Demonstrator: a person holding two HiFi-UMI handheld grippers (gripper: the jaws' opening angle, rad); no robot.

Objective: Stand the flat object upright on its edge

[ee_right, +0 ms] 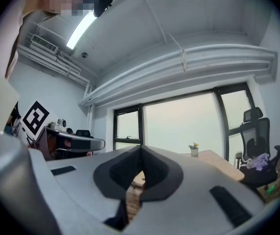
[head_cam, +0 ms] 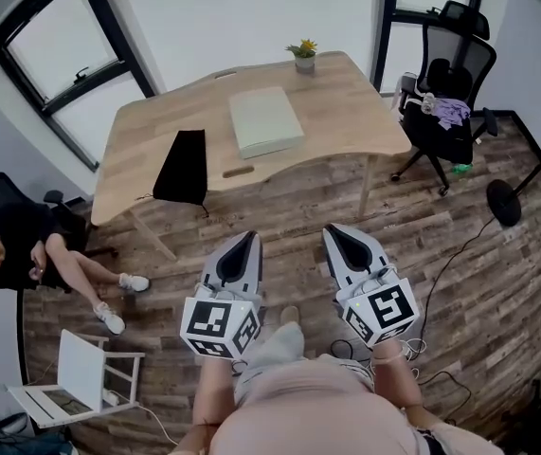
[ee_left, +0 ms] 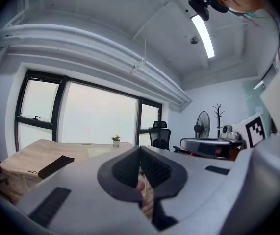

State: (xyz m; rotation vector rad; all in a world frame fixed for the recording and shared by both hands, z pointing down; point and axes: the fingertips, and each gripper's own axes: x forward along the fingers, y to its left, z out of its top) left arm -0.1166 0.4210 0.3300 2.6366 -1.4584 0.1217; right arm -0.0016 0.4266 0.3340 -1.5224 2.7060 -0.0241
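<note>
Head view places the left gripper (head_cam: 246, 243) and the right gripper (head_cam: 336, 235) side by side close to the person's body, over the wooden floor and well apart from the tabletop (head_cam: 346, 102). Each gripper view shows its jaws pressed together with nothing between them. The step in hand looks like the approach, with the object not yet touched. To do it well, the person would probably step up to the tabletop, part the jaws, and come in low. The left gripper would go to the left long side and the right gripper to the right, so one can raise an edge while the other stops the opposite edge from sliding. On the tabletop a black cloth (head_cam: 183, 167) drapes over the near edge. Just right of it, near the middle, the flat object (head_cam: 265, 121), a pale green slab, lies on its broad face, which points up. A small potted plant (head_cam: 303, 55) stands beyond it by the far edge. The slab's long axis runs from the near edge toward the far edge, its far end leaning slightly left.
</note>
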